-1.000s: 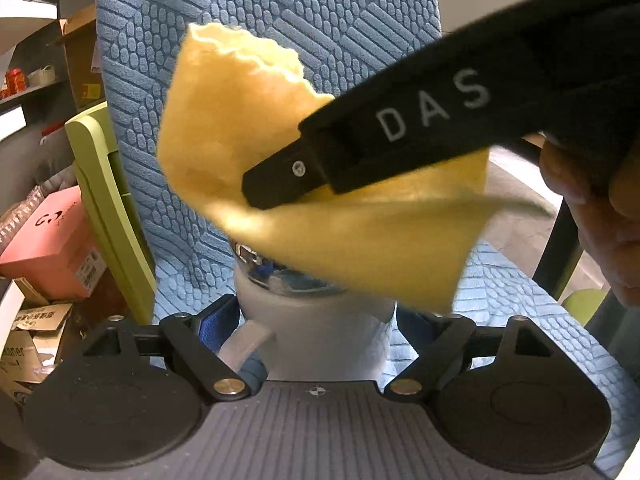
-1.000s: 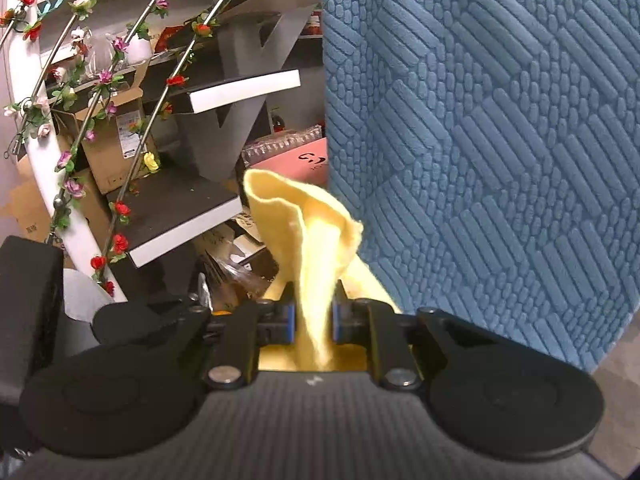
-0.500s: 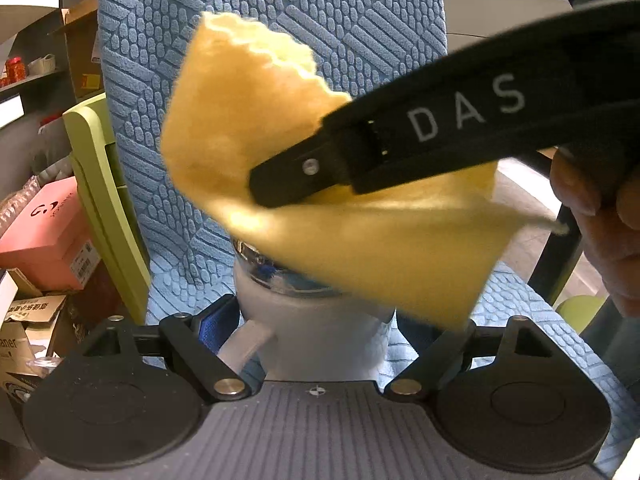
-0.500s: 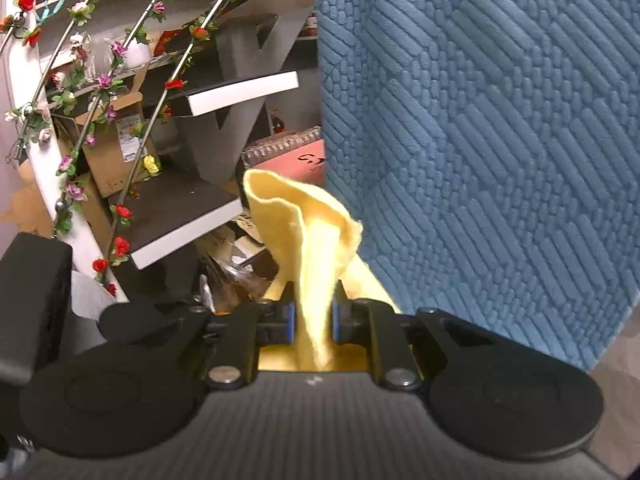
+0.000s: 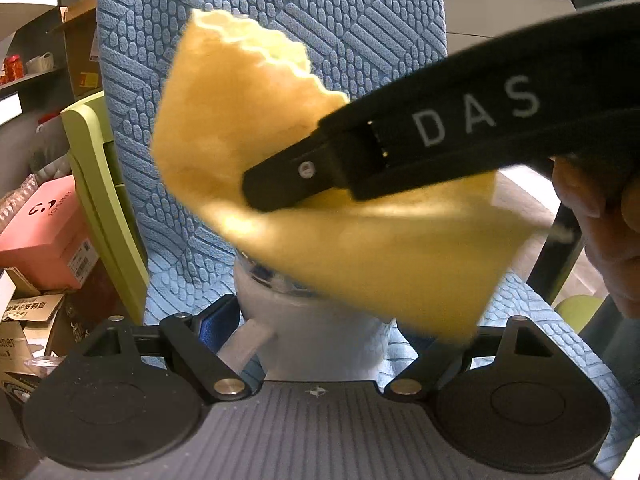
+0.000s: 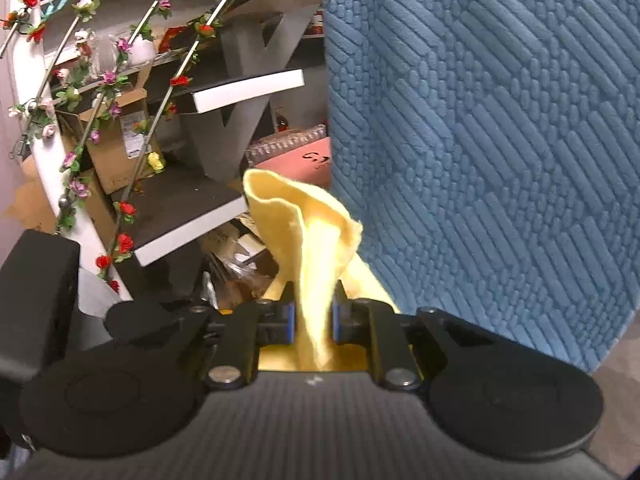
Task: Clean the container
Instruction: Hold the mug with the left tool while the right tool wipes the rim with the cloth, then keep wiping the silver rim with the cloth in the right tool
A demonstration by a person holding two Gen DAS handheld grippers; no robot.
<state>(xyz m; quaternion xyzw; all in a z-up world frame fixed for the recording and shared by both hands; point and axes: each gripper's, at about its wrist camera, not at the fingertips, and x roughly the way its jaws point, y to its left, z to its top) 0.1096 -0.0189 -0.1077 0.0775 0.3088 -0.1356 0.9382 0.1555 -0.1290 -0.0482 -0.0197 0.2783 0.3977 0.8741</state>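
Above the white cup (image 5: 316,336) clamped in the left gripper (image 5: 320,330), the right gripper (image 6: 314,318) pinches a yellow cloth (image 5: 360,248).

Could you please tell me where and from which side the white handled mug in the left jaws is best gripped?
Grip the white handled mug across its round body, below the rim, as the left gripper seems to. Come from the near side, jaws level. Its handle juts toward the left jaw, and the yellow cloth overhangs the mouth, so the top is poor.
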